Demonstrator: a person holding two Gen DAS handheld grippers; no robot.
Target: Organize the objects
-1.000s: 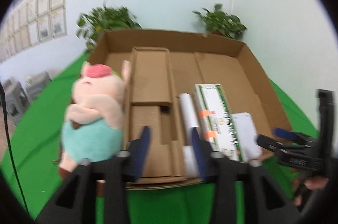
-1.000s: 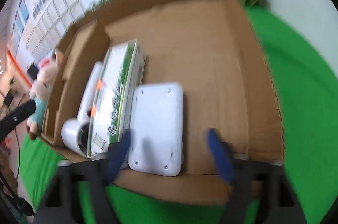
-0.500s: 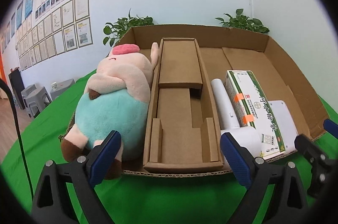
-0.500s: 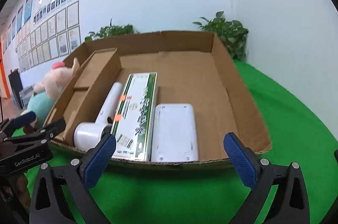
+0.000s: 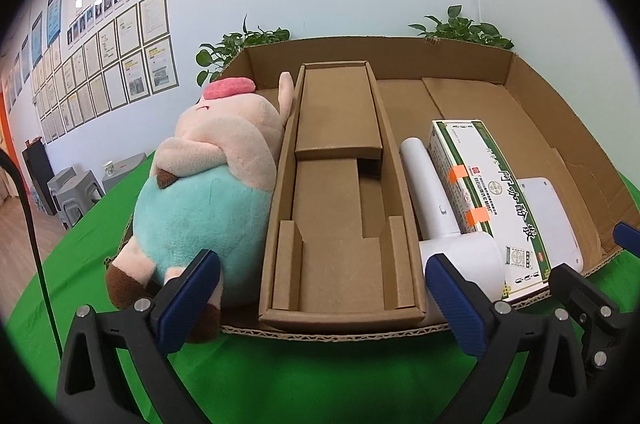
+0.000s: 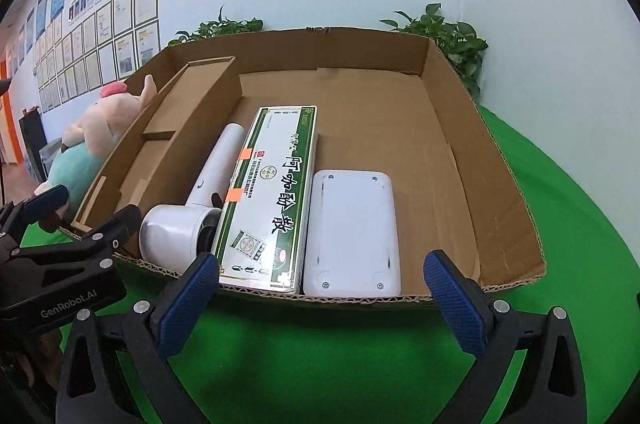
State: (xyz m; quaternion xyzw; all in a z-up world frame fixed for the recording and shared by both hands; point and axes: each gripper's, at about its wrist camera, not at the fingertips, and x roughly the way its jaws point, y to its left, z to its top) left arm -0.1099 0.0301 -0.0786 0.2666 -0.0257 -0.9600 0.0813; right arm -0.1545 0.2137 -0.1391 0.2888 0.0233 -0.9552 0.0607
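Risk, main: pig sits outside the box, pressed against its left wall and against the insert, and overhangs the box's near-left corner. A careless reach by the left claw could likely tip it off the bench or knock the insert askew.

Risk, second: dryer, carton and white case lie side by side inside the box at its near edge, touching or nearly so. A pad set down between them would probably drag a neighbour along. The dryer is round and may roll.

Risk, third: the two claws hang close together in front of the box's near edge; a crossing move could clash them.

Claw state: left claw stands wide with nothing between its pads, having just been opening. Right claw likewise wide and empty.

Change from earlier: both claws have backed off from the box and now sit lower. The left claw's pads were narrow over the insert; now they straddle its whole width. Items themselves appear unmoved.
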